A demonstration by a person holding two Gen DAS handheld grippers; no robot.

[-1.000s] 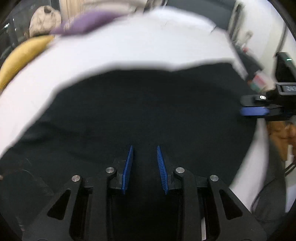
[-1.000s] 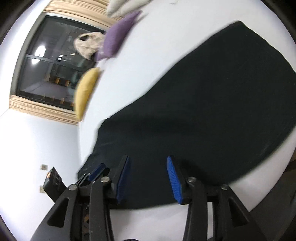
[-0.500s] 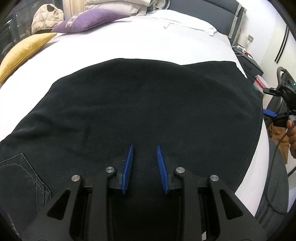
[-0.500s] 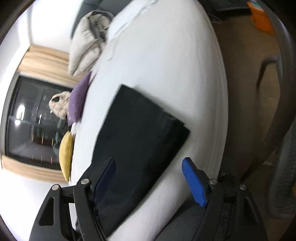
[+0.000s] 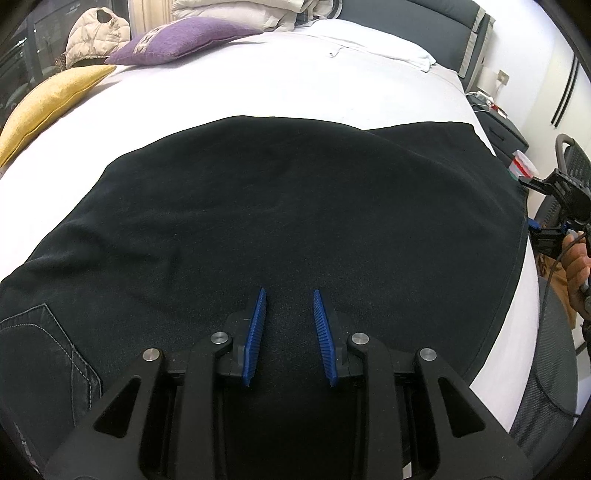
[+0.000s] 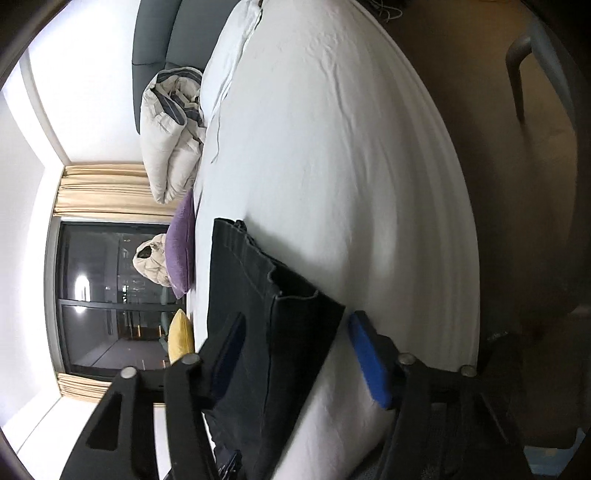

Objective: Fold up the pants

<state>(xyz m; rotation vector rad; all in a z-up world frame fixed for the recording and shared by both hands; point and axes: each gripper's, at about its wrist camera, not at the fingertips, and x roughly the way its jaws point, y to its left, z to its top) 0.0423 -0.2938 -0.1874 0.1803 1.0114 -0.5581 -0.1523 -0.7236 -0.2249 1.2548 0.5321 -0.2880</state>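
We note a bed (image 5: 295, 74) with a white sheet. Along its far edge: yellow cushion (image 5: 48, 107), purple cushion (image 5: 184, 38), beige puffy jacket (image 5: 96, 33). A rolled duvet (image 6: 171, 133) lies against the dark headboard (image 5: 443, 33). Nightstand (image 5: 498, 129) beside the bed. Mesh chair (image 5: 554, 369) at near right. Dark window (image 6: 110, 295), beige curtains (image 6: 103, 188).

One pair of black pants (image 5: 280, 206), one bed (image 5: 258, 74), two cushions, one purple (image 5: 184, 38), one yellow (image 5: 48, 103), one rolled duvet (image 6: 170, 136), one puffy jacket (image 5: 96, 35), two grippers, left (image 5: 289, 334), right (image 6: 299, 354)
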